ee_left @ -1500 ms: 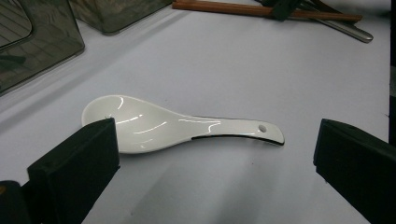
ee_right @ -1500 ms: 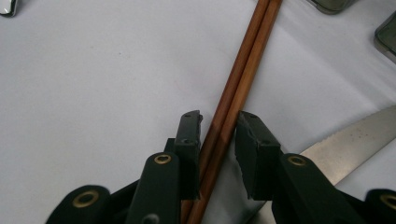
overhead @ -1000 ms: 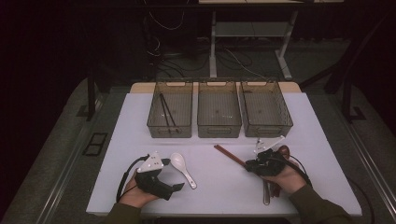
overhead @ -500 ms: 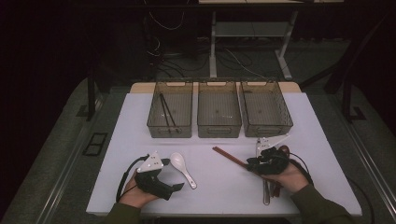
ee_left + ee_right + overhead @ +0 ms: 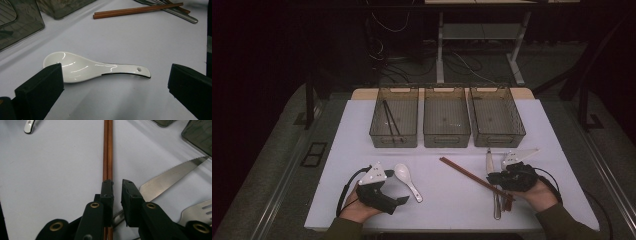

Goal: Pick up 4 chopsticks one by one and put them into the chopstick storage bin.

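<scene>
Two tools sit low over the white bench [image 5: 362, 130], one in each of the person's hands. The left tool [image 5: 402, 200] lies at the near left with its jaws spread wide apart and nothing between them; in the left gripper view the white ceramic spoon [image 5: 92, 68] lies flat on the bench just beyond the jaw tips, bowl to the left and handle to the right. In the high view that spoon [image 5: 408, 178] rests just right of the left tool.

The right tool [image 5: 117, 187] sits at the near right, its jaws drawn almost together with only a thin gap. The pair of brown chopsticks [image 5: 108, 150] runs straight away from the left jaw, seemingly beside or under it rather than between the jaws; I cannot tell whether they are gripped. A serrated knife [image 5: 172, 173] lies just right of the jaws, and a slotted metal utensil [image 5: 197, 212] lies nearer.

Three clear bins stand side by side along the far edge; the left bin [image 5: 394, 137] holds dark chopsticks [image 5: 390, 119].
</scene>
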The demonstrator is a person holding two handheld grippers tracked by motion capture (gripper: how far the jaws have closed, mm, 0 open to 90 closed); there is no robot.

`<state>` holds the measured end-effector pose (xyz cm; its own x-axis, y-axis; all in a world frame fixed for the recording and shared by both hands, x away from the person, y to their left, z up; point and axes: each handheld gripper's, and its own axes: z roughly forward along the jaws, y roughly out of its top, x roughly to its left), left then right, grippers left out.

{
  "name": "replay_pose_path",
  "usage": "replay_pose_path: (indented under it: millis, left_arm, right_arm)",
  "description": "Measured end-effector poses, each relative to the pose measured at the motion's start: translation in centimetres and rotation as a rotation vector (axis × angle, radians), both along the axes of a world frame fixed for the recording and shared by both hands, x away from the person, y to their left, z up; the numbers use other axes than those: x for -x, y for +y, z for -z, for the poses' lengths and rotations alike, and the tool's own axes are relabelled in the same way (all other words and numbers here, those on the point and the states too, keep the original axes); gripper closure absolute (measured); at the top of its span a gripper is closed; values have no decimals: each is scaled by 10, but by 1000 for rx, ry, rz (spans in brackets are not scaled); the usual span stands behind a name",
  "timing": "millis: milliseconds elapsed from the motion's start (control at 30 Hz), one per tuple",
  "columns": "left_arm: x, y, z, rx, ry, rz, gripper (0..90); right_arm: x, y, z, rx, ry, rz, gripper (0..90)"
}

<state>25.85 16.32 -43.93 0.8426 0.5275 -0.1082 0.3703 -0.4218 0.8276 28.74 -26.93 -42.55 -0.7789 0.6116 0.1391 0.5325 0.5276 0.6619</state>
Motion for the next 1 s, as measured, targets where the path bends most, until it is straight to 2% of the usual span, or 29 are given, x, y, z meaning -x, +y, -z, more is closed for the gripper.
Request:
replay_pose_path:
  millis: [333, 1000]
  left_arm:
    - [0, 1, 1, -2, 1, 1, 0]
    - [0, 1, 0, -2, 1, 1, 0]
  right_arm:
    - [-6, 8, 7, 8, 19, -35, 802]
    - [-9, 12, 13, 39, 13, -39, 801]
